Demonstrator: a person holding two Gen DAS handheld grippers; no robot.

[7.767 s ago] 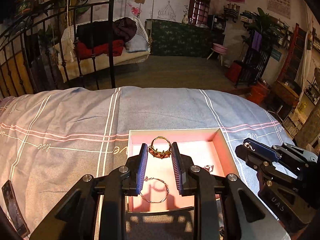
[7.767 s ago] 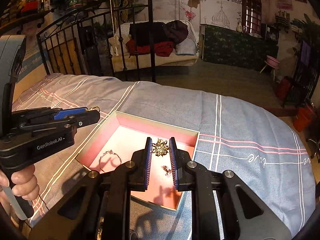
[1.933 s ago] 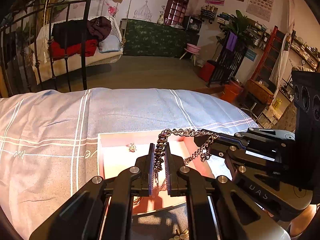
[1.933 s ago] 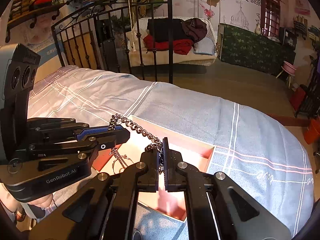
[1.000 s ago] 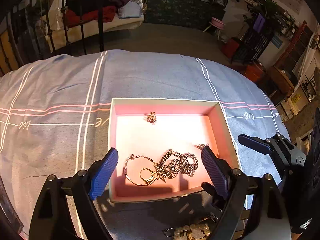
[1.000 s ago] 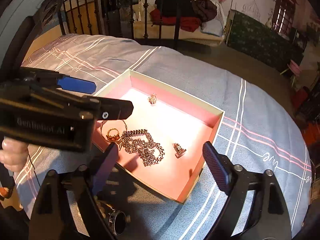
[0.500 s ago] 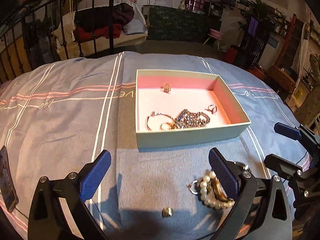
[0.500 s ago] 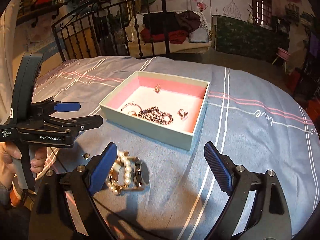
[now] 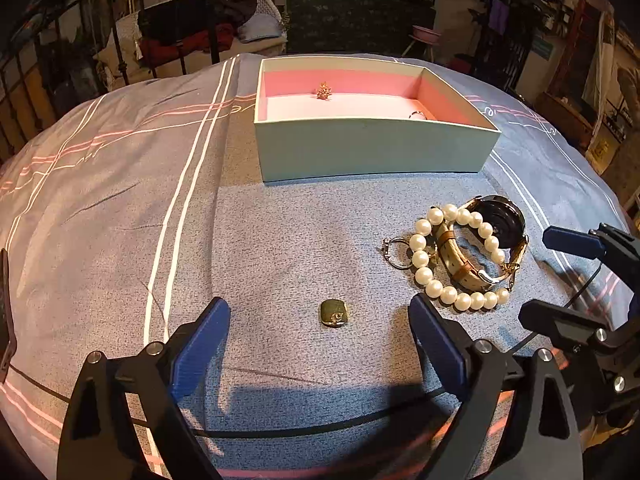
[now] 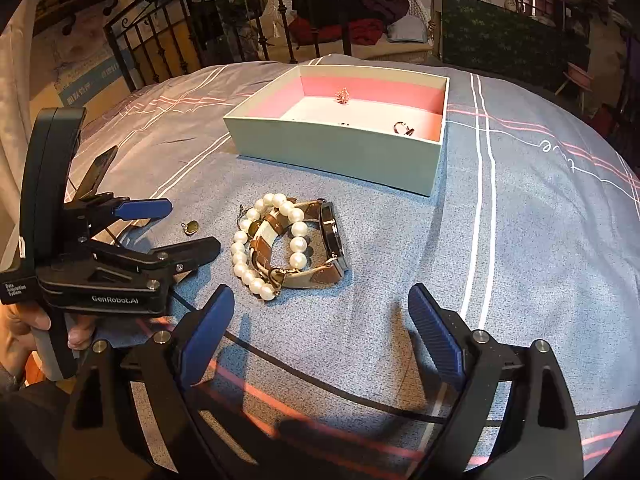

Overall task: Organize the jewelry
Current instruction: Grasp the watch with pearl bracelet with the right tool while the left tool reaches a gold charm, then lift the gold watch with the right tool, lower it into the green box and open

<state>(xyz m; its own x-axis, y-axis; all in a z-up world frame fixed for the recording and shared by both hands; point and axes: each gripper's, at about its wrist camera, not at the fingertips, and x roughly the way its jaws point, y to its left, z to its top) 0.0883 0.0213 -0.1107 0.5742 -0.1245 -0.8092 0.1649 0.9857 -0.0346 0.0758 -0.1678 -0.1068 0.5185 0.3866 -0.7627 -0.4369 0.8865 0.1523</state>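
A pale green box with a pink inside stands on the blue bedspread and holds a gold brooch and a ring. In front of it lie a pearl bracelet looped with a watch, and a small gold pendant. My left gripper is open and empty, low over the pendant. My right gripper is open and empty, just short of the pearl bracelet and watch. The left gripper also shows in the right wrist view.
A black iron bed rail stands behind the bedspread. A dark phone lies at the left edge. A black cable crosses the bedspread close to the grippers. Furniture and clothes fill the room beyond.
Both grippers let go of the chain in the box, opened wide and drew back and down. They now hover low over the jewelry in front of the box.
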